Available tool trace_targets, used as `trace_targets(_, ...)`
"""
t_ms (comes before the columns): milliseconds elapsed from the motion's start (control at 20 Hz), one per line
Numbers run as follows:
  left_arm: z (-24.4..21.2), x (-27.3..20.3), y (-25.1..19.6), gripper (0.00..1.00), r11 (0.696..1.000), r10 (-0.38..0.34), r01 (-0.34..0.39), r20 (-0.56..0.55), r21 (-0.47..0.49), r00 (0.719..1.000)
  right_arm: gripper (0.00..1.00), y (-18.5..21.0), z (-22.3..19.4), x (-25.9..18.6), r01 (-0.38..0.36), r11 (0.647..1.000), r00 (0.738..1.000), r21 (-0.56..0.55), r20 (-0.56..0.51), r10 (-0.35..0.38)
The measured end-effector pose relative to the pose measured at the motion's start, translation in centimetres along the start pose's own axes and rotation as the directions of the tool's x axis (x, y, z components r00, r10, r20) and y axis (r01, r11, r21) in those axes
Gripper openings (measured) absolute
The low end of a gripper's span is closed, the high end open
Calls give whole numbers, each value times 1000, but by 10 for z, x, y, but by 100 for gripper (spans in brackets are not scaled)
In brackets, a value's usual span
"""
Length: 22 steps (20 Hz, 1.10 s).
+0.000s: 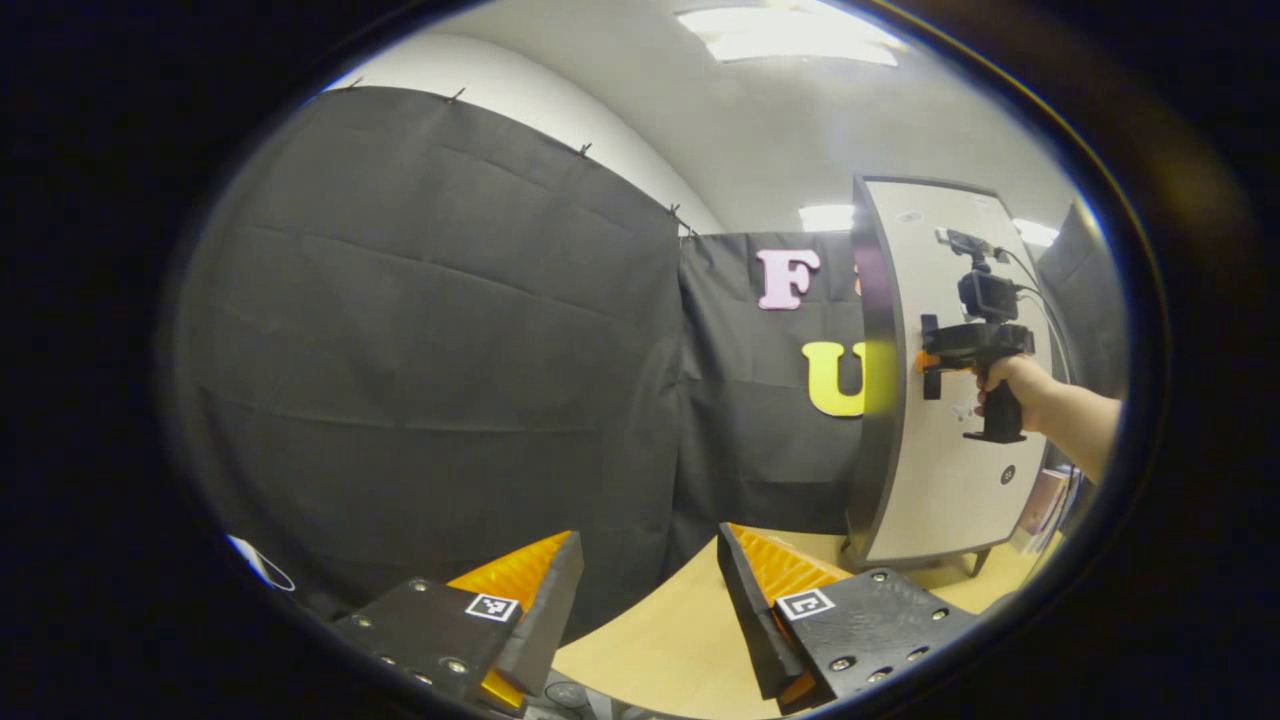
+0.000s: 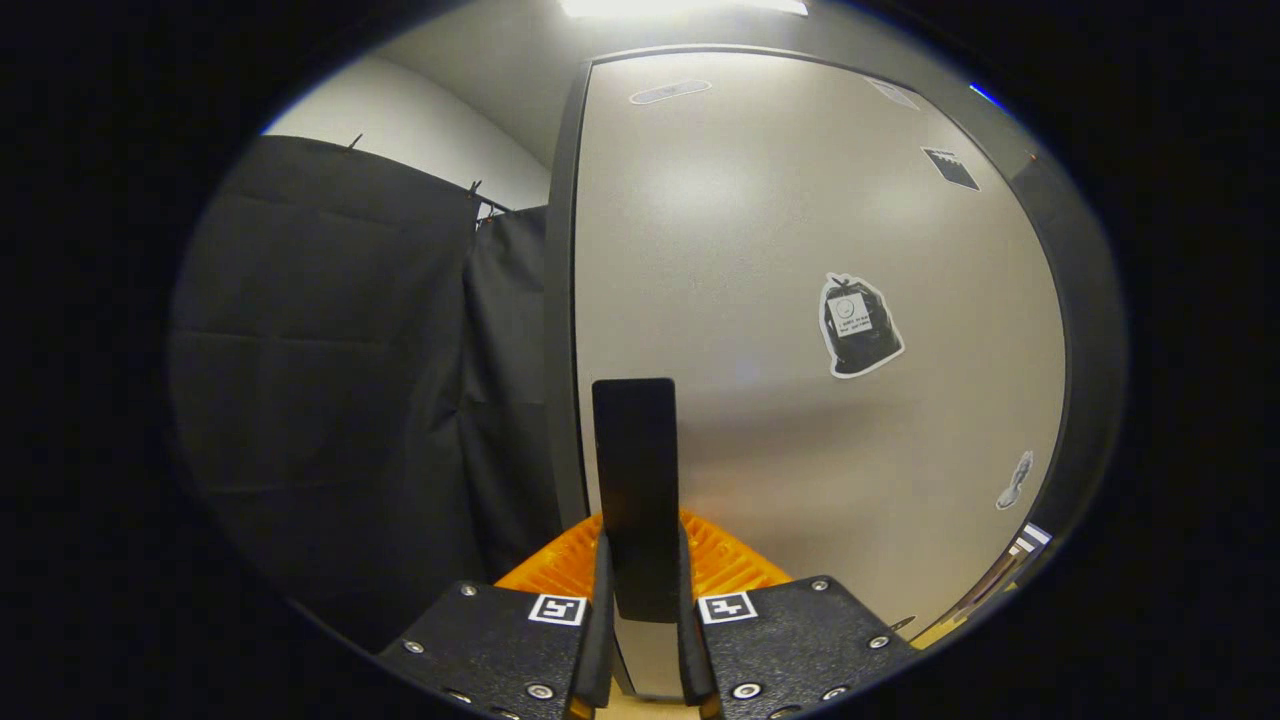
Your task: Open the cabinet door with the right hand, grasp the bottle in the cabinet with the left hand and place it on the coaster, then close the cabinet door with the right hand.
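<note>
Our right fingers pinch the cabinet handle

The black handle (image 2: pixel 635 480) sits upright near the left edge of the cabinet door (image 2: pixel 800 300), and our right gripper (image 2: pixel 640 590) has both fingers pressed on it. The cabinet stands at the far edge of the worktop (image 1: pixel 650 640). Our left gripper (image 1: pixel 650 600) waits with fingers spread, holding nothing. We judge that pulling off the hinge's arc could slip the handle free or drag the cabinet.

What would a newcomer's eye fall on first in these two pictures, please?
Probably the black handle of the pale cabinet door, clamped between the right gripper low in the right gripper view. In the left gripper view, the open left gripper hangs over the wooden table, with the cabinet at right.
</note>
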<state>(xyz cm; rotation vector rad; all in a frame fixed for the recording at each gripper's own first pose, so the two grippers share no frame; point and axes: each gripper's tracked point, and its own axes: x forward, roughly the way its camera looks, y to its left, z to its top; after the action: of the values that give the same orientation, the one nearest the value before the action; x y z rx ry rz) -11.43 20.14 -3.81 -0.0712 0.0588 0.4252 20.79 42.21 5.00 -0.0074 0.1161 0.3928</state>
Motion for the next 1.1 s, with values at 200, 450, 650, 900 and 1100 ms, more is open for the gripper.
trace_targets(200,3,-2,-1,72,1000,-29,29,15,-3,999,24,2,0,-7,-20,1000,1000,5,-10,20)
trace_targets(450,7,-4,-3,72,998,-64,64,25,18,998,24,3,1,-16,-45,999,999,3,-9,45)
trace_targets(650,9,-7,-5,78,995,-101,101,31,28,994,24,3,2,-20,-70,998,997,4,-8,70)
trace_targets(900,11,-13,-11,78,985,-167,166,43,41,985,24,0,0,-27,-104,995,994,1,-10,104)
trace_targets(1100,14,-20,-21,78,977,-211,210,44,38,976,24,-2,-1,-30,-127,992,992,-1,-11,127)
